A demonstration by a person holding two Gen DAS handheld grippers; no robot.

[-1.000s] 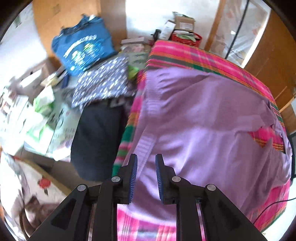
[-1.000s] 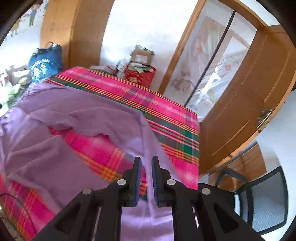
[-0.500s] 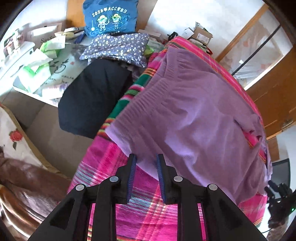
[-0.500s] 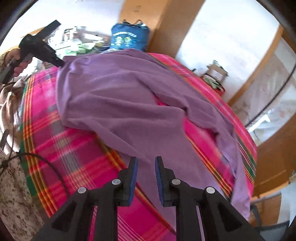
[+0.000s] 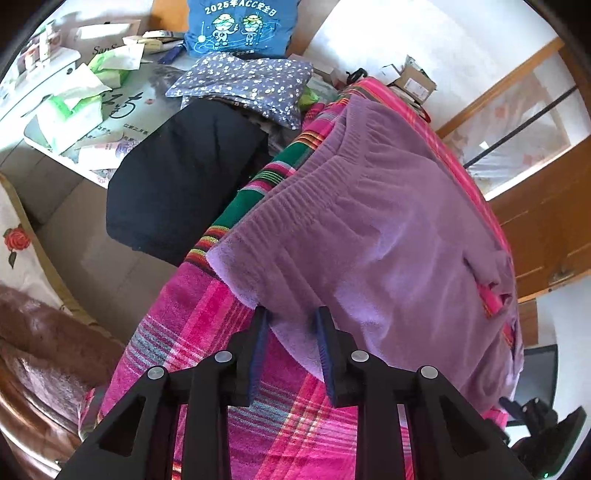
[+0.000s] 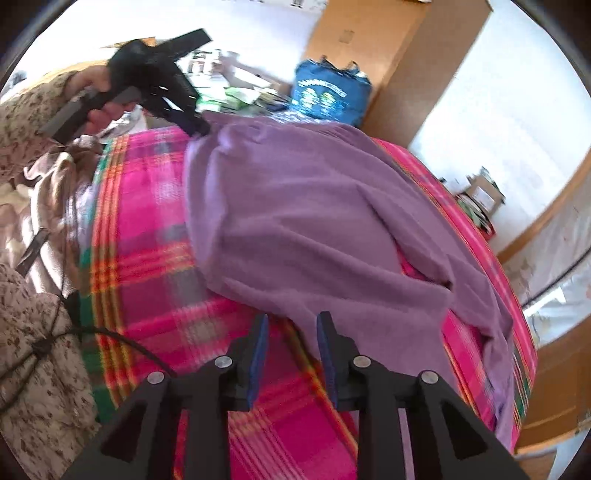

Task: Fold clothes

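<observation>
Purple garment (image 5: pixel 388 229) lies spread across a plaid cloth (image 5: pixel 207 332), pink with green and orange stripes; ribbed waistband end toward the left gripper, the rest running away toward the far edge.

Left gripper (image 5: pixel 291 347): the 2 fingers stand apart and the jaws are opening. The near corner of the garment's hem lies in the gap between them, at the fingertips. Pads do not press on it; cloth shows on both inner sides. Left of the jaws, plaid only. Ahead and left, beyond the cloth's edge, a black garment (image 5: pixel 177 188), then a dotted blue-grey one (image 5: pixel 243 85) and a blue printed bag (image 5: pixel 240 26).

Right gripper (image 6: pixel 291 343): jaws opening, fingers apart. The garment's lower edge crosses just ahead of the tips, and a strip of purple runs down past the right finger (image 6: pixel 328 347). Whether the fabric is touched, cannot tell; the view is motion-blurred. Between the fingers, mostly plaid.

From the right wrist view, far ahead and left of the jaws, a hand (image 6: pixel 98 96) in a patterned sleeve (image 6: pixel 26 122) holds the left gripper at the garment's far corner.
</observation>
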